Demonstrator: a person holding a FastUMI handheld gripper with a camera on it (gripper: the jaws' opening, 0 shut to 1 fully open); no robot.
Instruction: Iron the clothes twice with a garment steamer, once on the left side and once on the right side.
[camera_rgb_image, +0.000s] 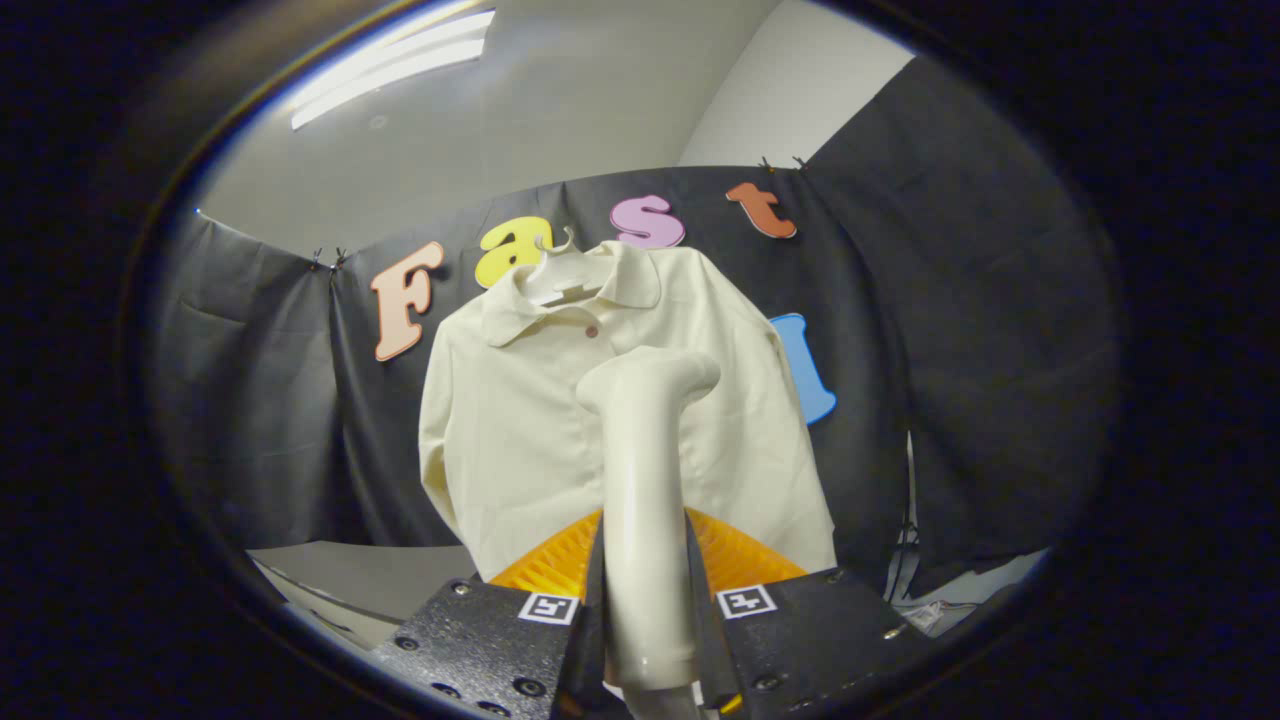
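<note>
A cream collared shirt (520, 420) hangs on a white hanger (556, 268) against the booth's black cloth wall, facing me. My gripper (645, 610) is shut on the handle of a cream garment steamer (645, 470), both fingers pressing its sides. The steamer stands upright between the fingers, and its bent head (655, 378) points toward the shirt's middle, just below the collar. The steamer's body hides the shirt's front placket.
A pale table surface (370, 575) lies below the shirt to the left. Cables and a white tag (915, 590) hang by the wall at the lower right. The black cloth wall (960, 350) surrounds the shirt on both sides.
</note>
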